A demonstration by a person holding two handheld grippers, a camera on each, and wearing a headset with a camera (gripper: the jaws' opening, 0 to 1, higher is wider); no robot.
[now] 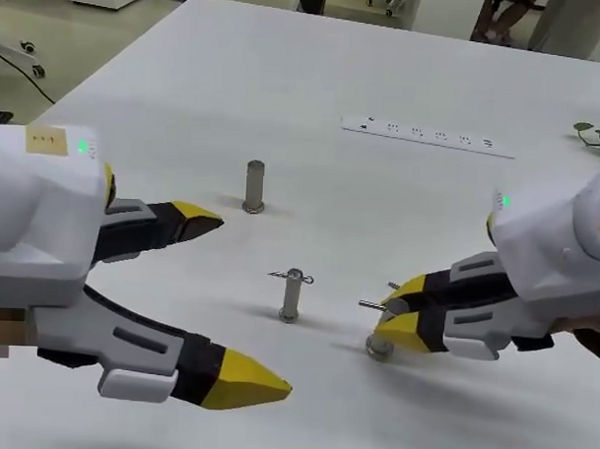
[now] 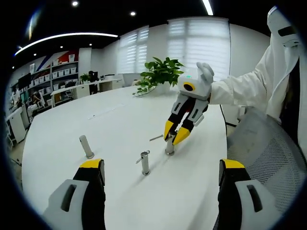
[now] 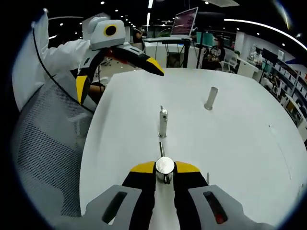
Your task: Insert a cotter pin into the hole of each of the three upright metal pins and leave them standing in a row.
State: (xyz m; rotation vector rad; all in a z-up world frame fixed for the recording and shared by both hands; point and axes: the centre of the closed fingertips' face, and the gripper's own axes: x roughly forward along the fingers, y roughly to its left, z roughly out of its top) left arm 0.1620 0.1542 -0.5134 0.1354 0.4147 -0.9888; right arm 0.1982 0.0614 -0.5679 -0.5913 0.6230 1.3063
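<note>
Three metal pins stand on the white table (image 1: 236, 74). The far pin (image 1: 254, 186) (image 2: 86, 146) (image 3: 210, 98) is bare. A cotter pin (image 1: 290, 276) crosses the top of the middle pin (image 1: 293, 295) (image 2: 144, 163) (image 3: 163, 122). My right gripper (image 1: 395, 315) (image 2: 176, 136) (image 3: 165, 168) is shut on the near pin (image 1: 380, 344) (image 2: 169, 146) (image 3: 164, 166), and a cotter pin (image 1: 370, 306) (image 2: 156, 138) (image 3: 161, 148) sticks out of that pin's top. My left gripper (image 1: 240, 303) (image 2: 160, 165) (image 3: 120, 48) hovers open to the left of the pins, holding nothing.
A white power strip (image 1: 426, 135) lies at the back of the table. A potted plant (image 1: 599, 131) (image 2: 160, 72) stands at the far right edge. A mesh chair (image 2: 268, 143) (image 3: 43, 143) sits beside the table. The person's white sleeve (image 2: 249, 86) reaches in.
</note>
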